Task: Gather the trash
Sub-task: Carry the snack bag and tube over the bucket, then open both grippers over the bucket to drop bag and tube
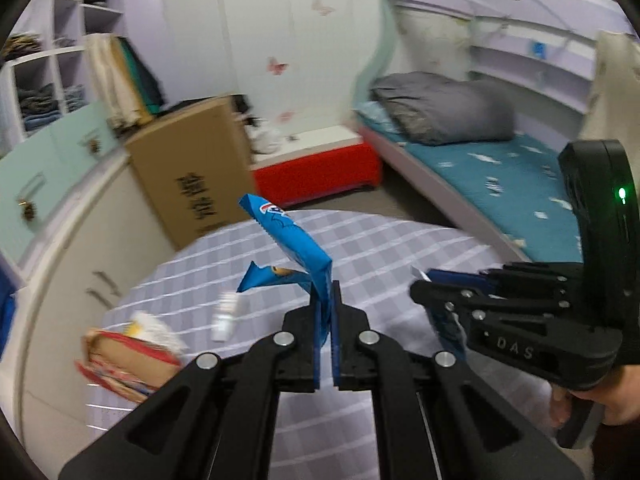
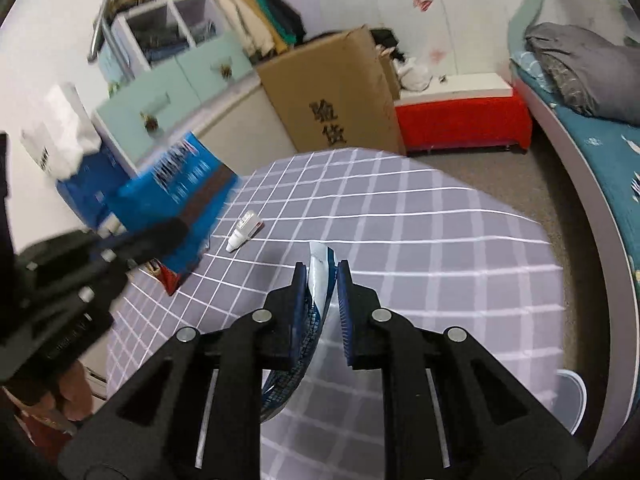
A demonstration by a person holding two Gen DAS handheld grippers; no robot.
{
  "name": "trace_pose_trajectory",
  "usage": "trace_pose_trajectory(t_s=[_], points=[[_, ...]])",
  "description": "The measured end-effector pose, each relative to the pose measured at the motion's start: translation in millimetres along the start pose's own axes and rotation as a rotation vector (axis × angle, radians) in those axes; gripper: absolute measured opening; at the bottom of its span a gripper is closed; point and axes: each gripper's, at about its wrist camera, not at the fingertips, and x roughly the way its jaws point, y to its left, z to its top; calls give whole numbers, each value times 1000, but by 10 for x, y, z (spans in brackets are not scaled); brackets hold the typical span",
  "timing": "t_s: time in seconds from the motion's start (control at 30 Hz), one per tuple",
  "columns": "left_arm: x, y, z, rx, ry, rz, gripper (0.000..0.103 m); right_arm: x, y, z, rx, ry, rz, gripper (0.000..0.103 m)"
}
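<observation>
Your left gripper (image 1: 326, 300) has its jaws clamped on a blue wrapper (image 1: 296, 240), mid-frame; your right gripper (image 2: 322, 280) pinches another wrapper (image 2: 318, 280). A small white tube (image 2: 244, 232) and torn carton (image 1: 128, 360), lower left, remain on the table (image 1: 400, 248).

The table cover (image 2: 440, 240) is lilac-grey with a white grid. The snack wrapper (image 1: 296, 240) at twelve o'clock of the black left gripper (image 1: 327, 300) is bright blue with a white logo. The wrapper (image 2: 318, 280) in the black right gripper (image 2: 322, 280) is blue outside, silvery inside. At twelve o'clock stands a brown carton (image 2: 336, 92) with black characters; at one o'clock, a red box (image 2: 464, 120) topped white. The mattress (image 1: 500, 176) is teal with white flecks.
</observation>
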Motion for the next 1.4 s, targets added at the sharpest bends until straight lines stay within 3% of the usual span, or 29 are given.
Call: trace_pose_trajectory(t_s=[0.27,0.53,0.7,0.87,1.07,1.2,1.33,1.4], points=[[0,-1227,-1,67,25,-205,4,-1021,-930,-425,140,-126,-33,16],[324,-2569,-141,159,108,-404,4,-1711,-1975,-1139,303,-195,-204,16],[729,-3213,-339,198,188,-440,4,-1714,-2604,-1594,408,-153,-290,16],[1351,-3724,-681,197,322,-472,4,-1535,-3161,-2028,502,-110,-379,16],[2084,-4081,-1066,223,463,-459,4,-1154,-3718,-2423,661,-17,-409,17],[2373,-4121,-1290,218,538,-452,4,-1035,-3866,-2626,718,19,-405,18],[2576,-4158,-1432,225,586,-451,4,-1097,-3899,-2699,728,3,-424,48],[2631,-4172,-1421,228,596,-453,4,-1111,-3916,-2698,713,-2,-442,48]])
